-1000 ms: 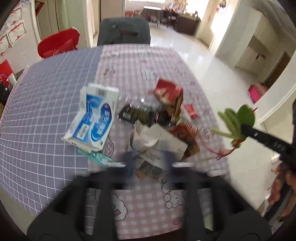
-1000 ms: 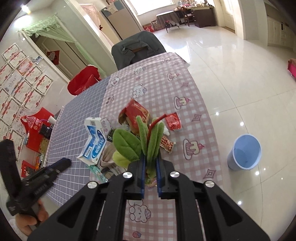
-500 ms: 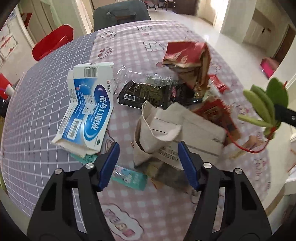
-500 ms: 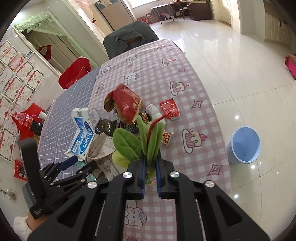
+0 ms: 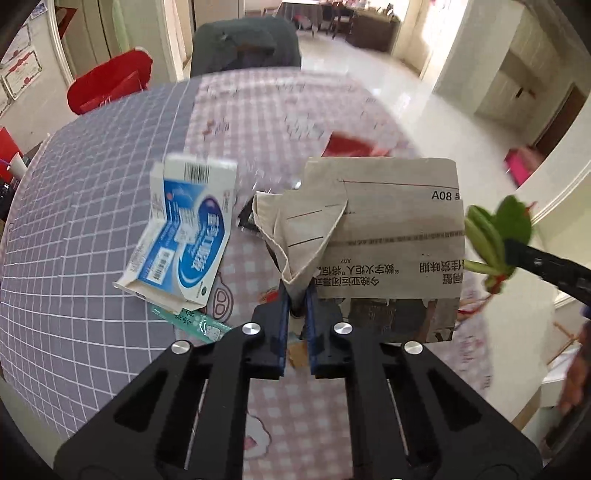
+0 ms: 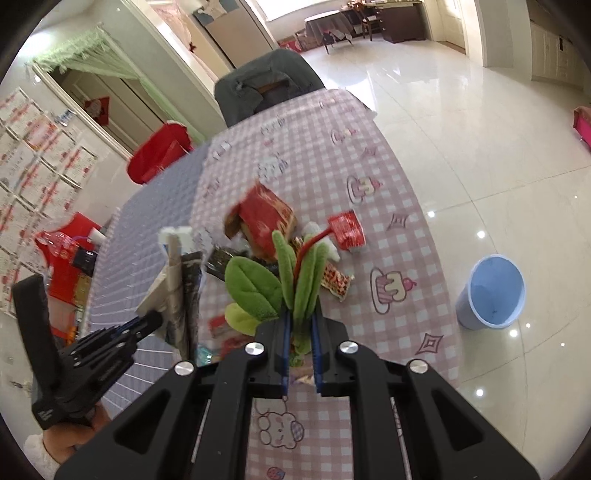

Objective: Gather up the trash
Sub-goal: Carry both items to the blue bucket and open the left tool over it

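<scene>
On my left side, my left gripper (image 5: 296, 300) is clamped on the folded newspaper (image 5: 384, 236), lifted above the table (image 5: 92, 295). Rightward, my right gripper (image 6: 300, 332) pinches the green plush plant (image 6: 280, 284). Farthest right, on the floor, stands the blue bin (image 6: 491, 291), nearer my right hand.

A home dining room: a round counter (image 6: 317, 155) under a checked cartoon-print cloth, a covered chair (image 6: 269, 83) drawn up to it, glossy tiled floor (image 6: 461, 110), a green lace door curtain (image 6: 81, 48), framed certificates (image 6: 33, 147) across one wall, and another dining set (image 6: 343, 22) by the far window.
</scene>
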A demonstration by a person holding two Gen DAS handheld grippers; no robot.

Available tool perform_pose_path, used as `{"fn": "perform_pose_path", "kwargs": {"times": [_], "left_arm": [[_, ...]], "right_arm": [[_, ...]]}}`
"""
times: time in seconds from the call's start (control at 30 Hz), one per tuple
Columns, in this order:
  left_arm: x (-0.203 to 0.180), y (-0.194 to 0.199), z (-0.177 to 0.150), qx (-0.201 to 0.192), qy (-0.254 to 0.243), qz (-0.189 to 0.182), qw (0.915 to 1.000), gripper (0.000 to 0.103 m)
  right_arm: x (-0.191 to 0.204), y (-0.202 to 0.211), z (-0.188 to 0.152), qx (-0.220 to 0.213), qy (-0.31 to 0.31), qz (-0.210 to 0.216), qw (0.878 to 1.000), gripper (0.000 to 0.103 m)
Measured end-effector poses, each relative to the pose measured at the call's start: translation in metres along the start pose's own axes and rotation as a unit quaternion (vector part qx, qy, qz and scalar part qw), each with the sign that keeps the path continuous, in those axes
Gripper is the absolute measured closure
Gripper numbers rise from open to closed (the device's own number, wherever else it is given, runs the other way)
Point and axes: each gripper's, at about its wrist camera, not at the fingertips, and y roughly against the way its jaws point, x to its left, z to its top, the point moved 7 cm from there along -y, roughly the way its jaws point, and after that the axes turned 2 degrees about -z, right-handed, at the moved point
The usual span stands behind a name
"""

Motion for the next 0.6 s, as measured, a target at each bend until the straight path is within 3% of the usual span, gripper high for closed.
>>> {"fn": "perform_pose_path", "kwargs": {"times": [0.13,0.27,0.4,0.6], "left_arm": [[-0.028,0.042,0.016,-0.032,0.002,-0.005,0.9995,0.095],[-0.082,0.054,0.036,-0.051,-0.013,-0.015,0.9985,0.095],[-0.159,0.037,0.051,-0.047,-0.026,-0.027,0.9982,0.095],[-0.298,-0.035,0.063,0.006,-0.035,-0.064,0.9973,0.095]], "right_arm": [[-0.013,0.029,0.018,-0.017,-0.005,0.03,0.999,0.093],[-0.047,0.055,0.039,-0.033,-0.016,0.05,0.998,0.093],[-0.107,0.077,0.062,-0.041,-0.01,0.05,0.998,0.093],[-0.235,0.086,0.089,-0.023,0.009,-0.008,1.0,0.093]]}}
